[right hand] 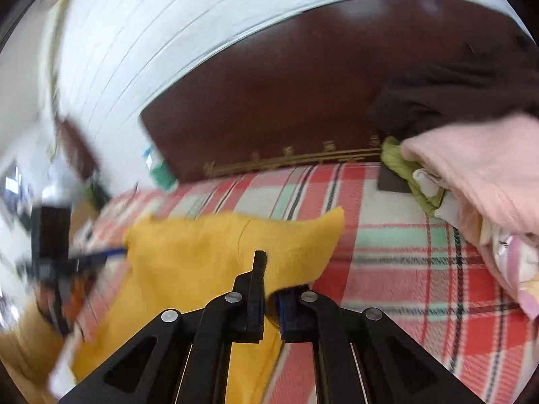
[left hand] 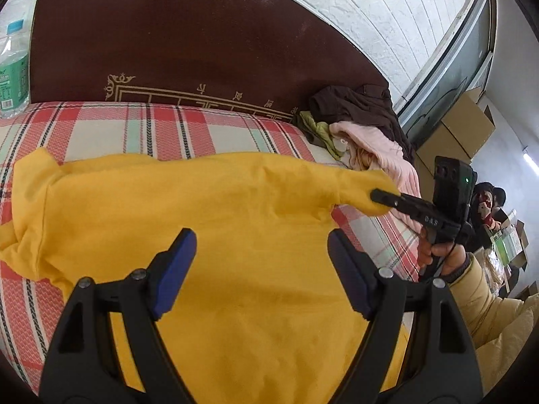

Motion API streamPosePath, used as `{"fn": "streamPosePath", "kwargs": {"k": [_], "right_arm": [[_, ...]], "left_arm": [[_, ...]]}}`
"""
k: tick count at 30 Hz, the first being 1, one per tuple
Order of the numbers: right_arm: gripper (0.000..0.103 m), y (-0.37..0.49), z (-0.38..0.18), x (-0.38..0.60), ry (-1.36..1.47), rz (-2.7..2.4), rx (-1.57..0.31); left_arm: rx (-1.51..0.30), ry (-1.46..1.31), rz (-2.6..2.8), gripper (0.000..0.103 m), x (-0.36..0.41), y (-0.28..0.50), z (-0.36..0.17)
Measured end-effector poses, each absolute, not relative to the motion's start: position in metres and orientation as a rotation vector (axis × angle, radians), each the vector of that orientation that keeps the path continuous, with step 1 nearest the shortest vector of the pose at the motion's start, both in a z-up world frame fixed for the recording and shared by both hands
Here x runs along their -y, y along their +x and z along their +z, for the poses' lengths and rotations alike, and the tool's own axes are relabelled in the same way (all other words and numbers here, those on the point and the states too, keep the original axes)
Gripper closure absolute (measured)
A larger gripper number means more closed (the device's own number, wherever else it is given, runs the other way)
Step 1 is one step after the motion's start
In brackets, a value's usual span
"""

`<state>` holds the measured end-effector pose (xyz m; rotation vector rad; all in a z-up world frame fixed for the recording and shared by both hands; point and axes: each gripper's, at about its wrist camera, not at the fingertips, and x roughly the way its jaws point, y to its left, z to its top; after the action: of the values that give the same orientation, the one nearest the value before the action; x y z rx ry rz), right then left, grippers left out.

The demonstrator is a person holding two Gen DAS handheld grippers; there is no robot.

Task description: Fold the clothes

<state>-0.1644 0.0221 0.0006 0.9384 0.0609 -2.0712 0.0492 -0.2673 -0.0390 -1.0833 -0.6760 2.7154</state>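
Note:
A yellow garment [left hand: 219,208] lies spread over the plaid bed sheet [left hand: 134,128]. My left gripper [left hand: 262,239] hovers open above the garment's middle, with its blue pads clear of the cloth. At the right, a hand in a beige sleeve [left hand: 444,252] holds my right gripper [left hand: 375,195], which is shut on a lifted corner of the garment. In the right wrist view the yellow garment [right hand: 202,245] drapes over the shut right gripper [right hand: 269,279] and hides one fingertip. That view is motion-blurred on its left side.
A pile of brown [left hand: 353,104], pink [left hand: 380,148] and green [left hand: 316,124] clothes sits at the bed's far right against the dark headboard [left hand: 202,33]. A water bottle [left hand: 13,67] stands at the far left. Cardboard boxes [left hand: 461,124] stand beyond the bed.

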Motion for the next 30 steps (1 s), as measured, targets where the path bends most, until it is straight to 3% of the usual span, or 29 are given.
{"fn": "streamPosePath", "kwargs": {"k": [3, 8, 11, 14, 16, 17, 18, 23, 30], "right_arm": [[0.098, -0.133, -0.020, -0.014, 0.988, -2.023, -0.344], [0.097, -0.104, -0.049, -0.015, 1.082, -1.912, -0.577], [0.085, -0.108, -0.041, -0.026, 1.141, -1.873, -0.544], [0.084, -0.120, -0.007, -0.041, 1.073, -1.895, -0.414], [0.070, -0.139, 0.019, -0.047, 1.009, -1.880, -0.202], [0.054, -0.149, 0.026, -0.042, 0.990, -1.888, -0.142], [0.047, -0.160, 0.033, -0.035, 0.973, -1.901, -0.091], [0.047, -0.199, 0.036, 0.028, 0.956, -1.941, -0.046], [0.050, -0.239, -0.026, 0.113, 1.161, -1.880, -0.264]], "left_arm": [[0.655, -1.131, 2.726, 0.022, 0.273, 0.048, -0.043], [0.562, -1.201, 2.778, 0.022, 0.289, 0.040, -0.039], [0.509, -1.211, 2.833, 0.022, 0.308, 0.028, -0.027], [0.498, -1.213, 2.871, 0.022, 0.331, 0.011, -0.018], [0.461, -1.254, 2.890, 0.022, 0.343, -0.005, -0.020], [0.440, -1.284, 2.896, 0.022, 0.349, -0.014, -0.022], [0.449, -1.316, 2.885, 0.022, 0.355, -0.023, -0.027], [0.362, -1.517, 2.766, 0.022, 0.366, -0.050, -0.066], [0.181, -1.606, 2.640, 0.022, 0.357, -0.048, -0.096]]}}
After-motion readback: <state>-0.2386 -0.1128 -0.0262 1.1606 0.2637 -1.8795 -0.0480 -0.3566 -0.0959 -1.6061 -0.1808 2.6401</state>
